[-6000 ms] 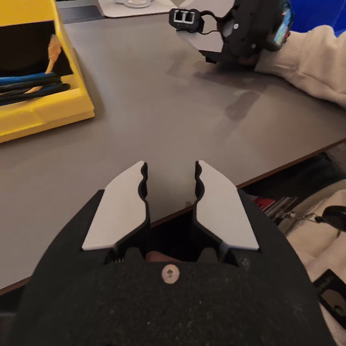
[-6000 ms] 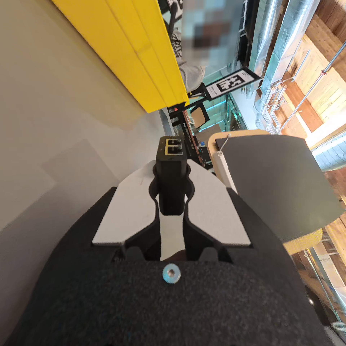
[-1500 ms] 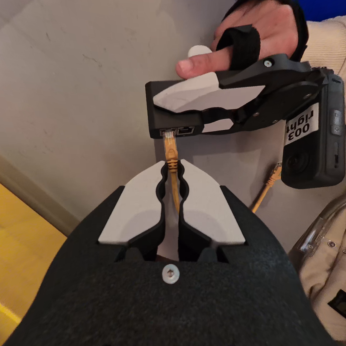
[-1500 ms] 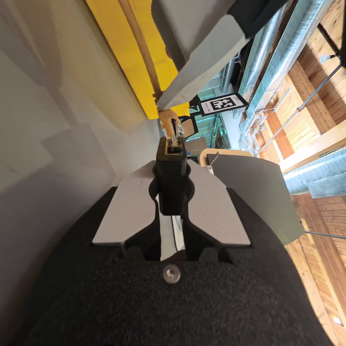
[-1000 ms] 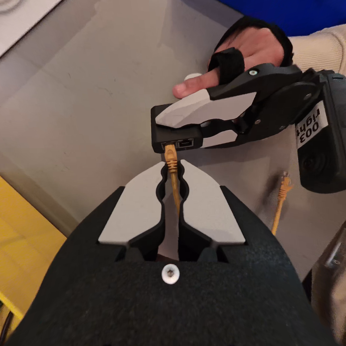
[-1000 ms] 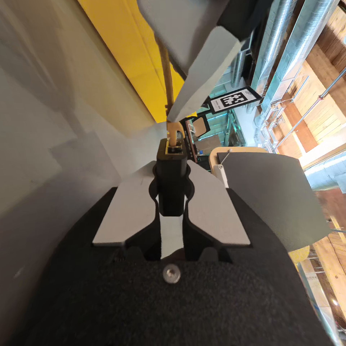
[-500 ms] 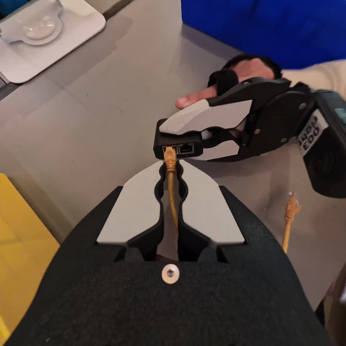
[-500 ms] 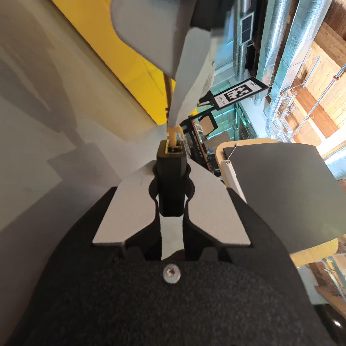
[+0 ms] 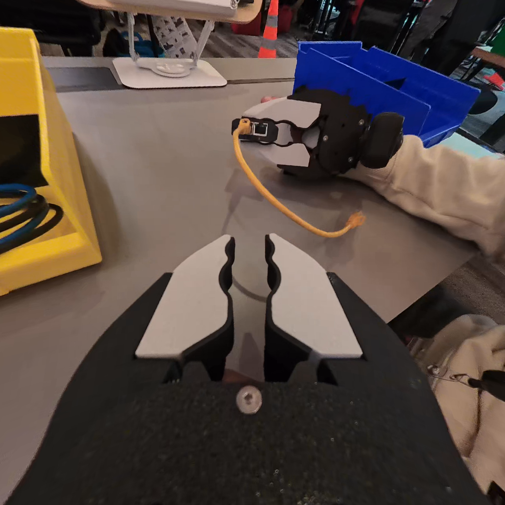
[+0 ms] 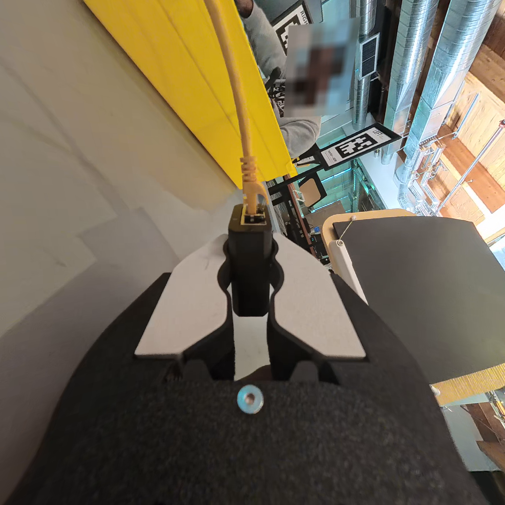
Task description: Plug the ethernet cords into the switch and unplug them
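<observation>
The orange cord [image 9: 269,197] sits plugged into the black switch [image 9: 255,131], its free end lying on the worktop [image 9: 164,164]; the right gripper [image 10: 250,247] fingers clamp the switch; the left gripper [image 9: 249,241] fingers gape slightly, empty; a careless tug on the cord could twist the switch loose

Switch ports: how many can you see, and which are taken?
2, side by side on the switch held in the right tool. The orange cord fills one; the other is empty. More may be hidden.
</observation>
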